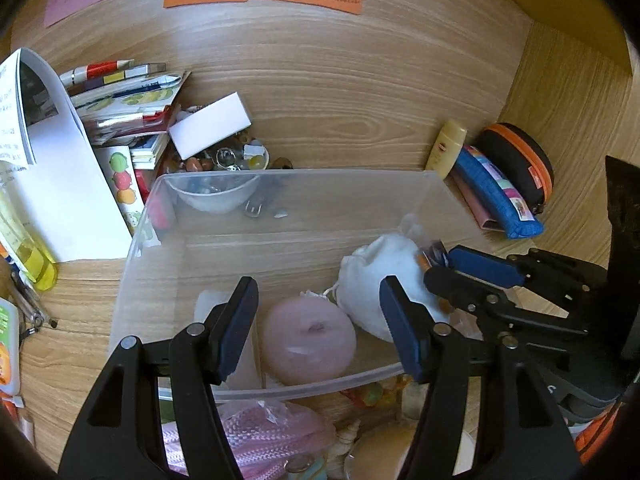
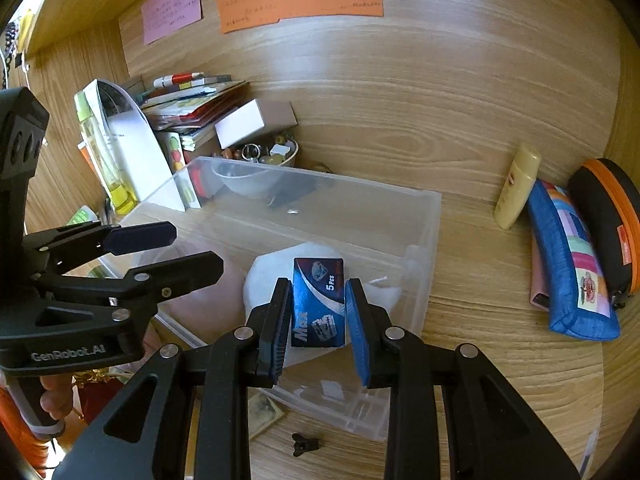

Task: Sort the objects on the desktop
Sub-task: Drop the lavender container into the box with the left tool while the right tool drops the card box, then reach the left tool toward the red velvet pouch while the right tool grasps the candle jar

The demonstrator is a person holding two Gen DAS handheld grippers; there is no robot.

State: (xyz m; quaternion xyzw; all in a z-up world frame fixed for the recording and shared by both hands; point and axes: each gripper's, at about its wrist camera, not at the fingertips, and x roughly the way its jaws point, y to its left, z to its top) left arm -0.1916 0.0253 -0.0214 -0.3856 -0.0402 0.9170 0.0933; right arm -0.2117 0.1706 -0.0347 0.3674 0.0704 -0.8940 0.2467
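Observation:
A small blue box (image 2: pixel 318 304) marked "5 Pcs" lies on a white cloth pouch (image 2: pixel 264 276) inside the clear plastic bin (image 2: pixel 320 178). My right gripper (image 2: pixel 318 288) straddles the box, its pads slightly off the box's sides, so it is open. In the left wrist view that right gripper (image 1: pixel 440 266) comes in from the right over the pouch (image 1: pixel 380 276). My left gripper (image 1: pixel 318 292) hangs open and empty over the bin's near rim (image 1: pixel 304 388), above a pink round object (image 1: pixel 310 340). The left gripper (image 2: pixel 192 246) also shows at the left of the right wrist view.
Behind the bin stand a bowl of trinkets (image 2: pixel 276 156), a white box (image 2: pixel 244 124) and stacked books (image 2: pixel 192 104). To the right lie a yellow bottle (image 2: pixel 516 188), a blue pencil case (image 2: pixel 572 264) and a black-orange case (image 2: pixel 608 216). A small black clip (image 2: pixel 304 444) lies in front.

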